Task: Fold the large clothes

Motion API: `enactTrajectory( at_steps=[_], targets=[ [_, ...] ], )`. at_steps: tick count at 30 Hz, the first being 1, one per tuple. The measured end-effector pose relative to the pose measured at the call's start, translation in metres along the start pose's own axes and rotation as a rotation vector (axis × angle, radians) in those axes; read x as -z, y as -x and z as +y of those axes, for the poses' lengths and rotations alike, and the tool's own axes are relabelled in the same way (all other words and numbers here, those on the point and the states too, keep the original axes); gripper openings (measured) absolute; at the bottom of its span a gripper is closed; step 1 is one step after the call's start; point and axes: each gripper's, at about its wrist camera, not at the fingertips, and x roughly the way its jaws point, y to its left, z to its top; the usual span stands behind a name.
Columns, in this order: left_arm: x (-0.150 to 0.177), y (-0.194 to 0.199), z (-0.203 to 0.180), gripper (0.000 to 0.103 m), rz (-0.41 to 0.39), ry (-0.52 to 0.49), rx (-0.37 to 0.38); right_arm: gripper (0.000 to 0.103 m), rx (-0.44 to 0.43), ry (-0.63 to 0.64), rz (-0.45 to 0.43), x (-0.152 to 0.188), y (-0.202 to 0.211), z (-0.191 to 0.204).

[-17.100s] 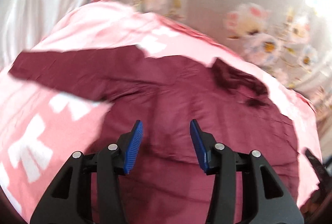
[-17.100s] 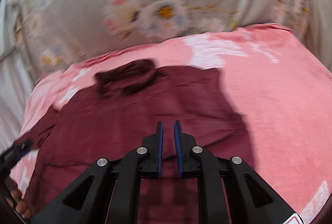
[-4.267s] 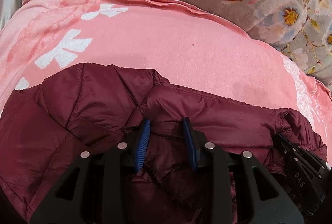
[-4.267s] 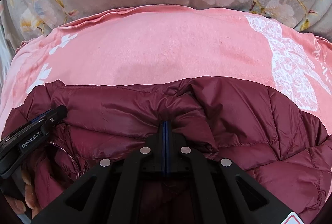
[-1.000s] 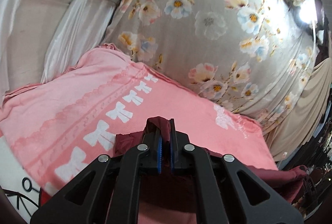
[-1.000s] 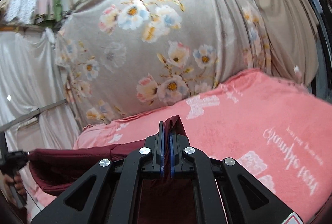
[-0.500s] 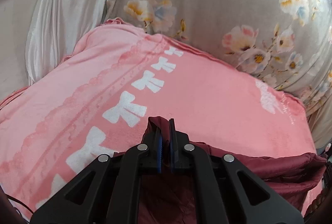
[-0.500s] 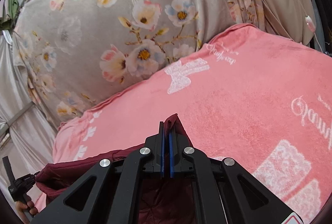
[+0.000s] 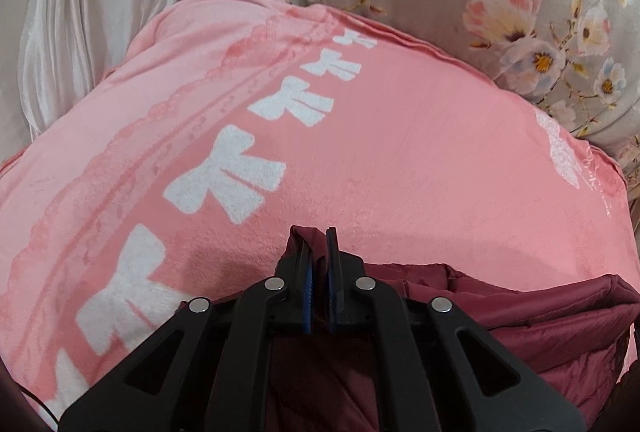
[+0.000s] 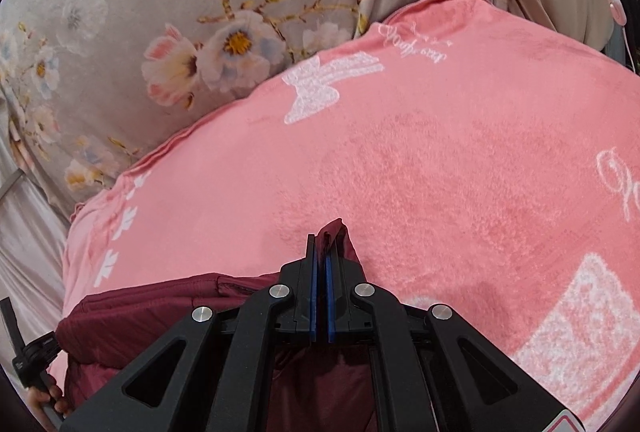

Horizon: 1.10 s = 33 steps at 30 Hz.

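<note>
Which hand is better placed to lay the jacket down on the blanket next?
Neither alone: left gripper and right gripper each pinch the maroon jacket over the pink blanket, so both lower together.

Both tongs clamped tight: left tongs (image 9: pixel 319 238) and right tongs (image 10: pixel 323 244) angled downward, side by side.
</note>
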Motion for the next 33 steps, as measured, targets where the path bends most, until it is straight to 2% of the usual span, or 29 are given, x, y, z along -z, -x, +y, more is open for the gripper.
enactTrajectory(
  at_steps=[15,18,22,23,24,25,26,27,28,29,33],
  targets=[
    [0.018,-0.043,0.001,0.008,0.047,0.003,0.008,0.003,0.074,0.034,0.133,0.016,-0.042,-0.001],
    [0.019,-0.047,0.000,0.009,0.045,0.002,0.006,0.003,0.082,0.039,0.136,0.016,-0.043,0.001],
    [0.019,-0.044,0.010,0.013,0.030,0.050,0.064,0.015,0.032,0.017,0.084,0.011,-0.028,-0.002],
    [0.018,-0.040,0.015,0.017,0.022,0.073,0.082,0.026,0.011,0.002,0.050,0.007,-0.017,-0.004],
    [0.015,-0.033,0.021,0.025,0.006,0.100,0.086,0.042,0.000,-0.007,0.006,0.005,-0.003,-0.005],
    [0.013,-0.023,0.025,0.032,-0.021,0.115,0.075,0.049,-0.010,-0.009,-0.055,0.002,0.015,-0.005],
    [0.010,-0.007,0.029,0.055,-0.068,0.127,0.051,0.054,-0.016,-0.006,-0.096,0.000,0.028,-0.004],
    [0.006,0.006,0.032,0.065,-0.110,0.136,0.041,0.054,-0.029,0.006,-0.129,-0.003,0.044,-0.001],
    [0.001,0.028,0.035,0.066,-0.177,0.141,0.047,0.054,-0.048,0.022,-0.140,-0.006,0.056,0.004],
    [-0.003,0.042,0.036,0.066,-0.202,0.136,0.055,0.054,-0.061,0.034,-0.144,-0.007,0.064,0.010],
    [-0.017,0.084,0.010,0.066,-0.197,0.048,0.126,0.054,-0.148,0.118,-0.095,0.001,0.075,0.056]
  ],
)
